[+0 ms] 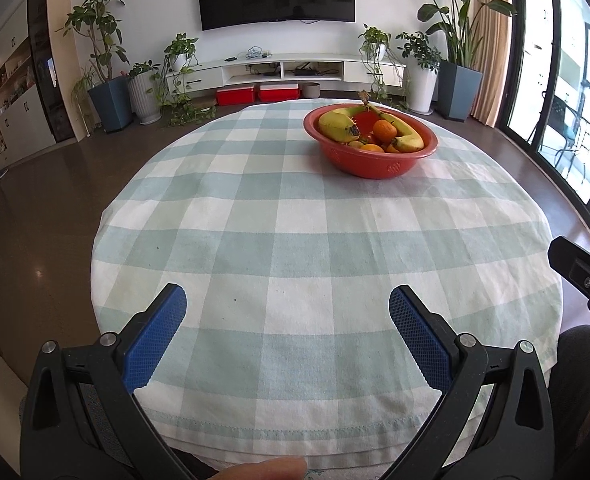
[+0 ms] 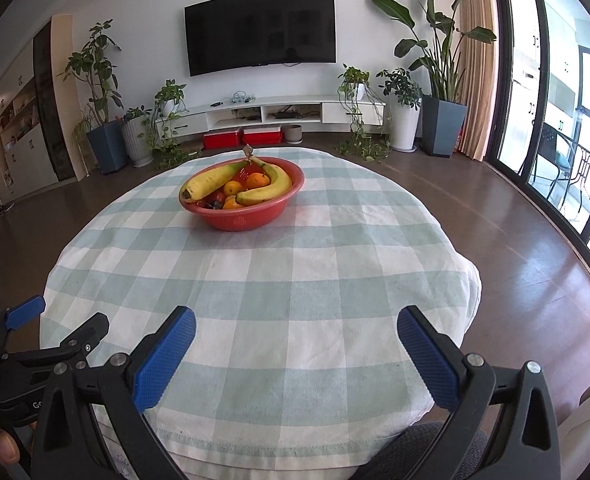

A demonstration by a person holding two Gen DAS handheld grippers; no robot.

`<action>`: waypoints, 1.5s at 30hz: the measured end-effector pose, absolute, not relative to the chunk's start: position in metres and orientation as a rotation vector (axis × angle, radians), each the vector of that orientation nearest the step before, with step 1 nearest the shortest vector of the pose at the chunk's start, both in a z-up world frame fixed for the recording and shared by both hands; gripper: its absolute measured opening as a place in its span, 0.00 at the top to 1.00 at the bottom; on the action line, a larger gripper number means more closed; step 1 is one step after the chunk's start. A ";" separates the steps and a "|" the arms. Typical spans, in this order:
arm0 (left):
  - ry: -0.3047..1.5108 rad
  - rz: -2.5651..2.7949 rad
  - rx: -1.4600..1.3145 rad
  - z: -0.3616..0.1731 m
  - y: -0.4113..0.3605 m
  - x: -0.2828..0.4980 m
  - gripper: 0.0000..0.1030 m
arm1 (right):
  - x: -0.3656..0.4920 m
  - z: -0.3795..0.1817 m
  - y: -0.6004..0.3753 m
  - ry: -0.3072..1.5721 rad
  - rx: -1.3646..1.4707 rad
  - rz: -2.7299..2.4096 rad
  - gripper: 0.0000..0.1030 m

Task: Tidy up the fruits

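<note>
From the left wrist our left gripper (image 1: 287, 306) gapes empty, the red bowl (image 1: 371, 160) far right across the table, and from the right wrist our right gripper (image 2: 297, 330) gapes too, those soft, bruisable bananas (image 2: 263, 192) likely best pinched lightly mid-body

tablecloth (image 1: 279, 216): woven cloth, matt | bowl (image 1: 369, 162): glossy plastic

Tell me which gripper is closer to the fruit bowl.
Right, though only slightly. The bowl lies ahead and a bit left of the right gripper; from the left gripper it sits ahead and off to the right. Both hover open at the table's near edge.
</note>
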State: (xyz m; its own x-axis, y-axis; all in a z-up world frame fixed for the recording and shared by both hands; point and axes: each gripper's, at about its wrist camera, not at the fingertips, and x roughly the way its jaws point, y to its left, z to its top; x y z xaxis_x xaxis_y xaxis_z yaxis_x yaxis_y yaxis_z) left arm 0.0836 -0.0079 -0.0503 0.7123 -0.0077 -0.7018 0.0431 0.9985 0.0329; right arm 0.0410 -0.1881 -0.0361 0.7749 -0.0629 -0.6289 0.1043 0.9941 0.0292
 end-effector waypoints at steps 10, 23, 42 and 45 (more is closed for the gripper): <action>0.789 -0.047 0.052 -0.054 -0.011 0.082 0.00 | 0.039 -0.038 -0.185 0.693 0.064 -0.087 0.00; 0.802 -0.060 0.051 -0.059 -0.013 0.083 0.00 | 0.039 -0.040 -0.185 0.699 0.064 -0.087 0.00; 0.805 -0.065 0.056 -0.064 -0.016 0.081 0.00 | 0.039 -0.040 -0.185 0.702 0.064 -0.086 0.00; 0.806 -0.067 0.056 -0.064 -0.016 0.081 0.00 | 0.038 -0.039 -0.184 0.702 0.064 -0.086 0.00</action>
State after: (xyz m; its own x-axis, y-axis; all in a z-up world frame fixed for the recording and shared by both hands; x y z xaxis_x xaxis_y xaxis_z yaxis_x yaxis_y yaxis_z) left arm 0.0814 -0.0157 -0.0642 0.6905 -0.0383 -0.7224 0.0808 0.9964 0.0245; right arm 0.0382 -0.1842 -0.0395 0.7602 -0.0576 -0.6471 0.1005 0.9945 0.0295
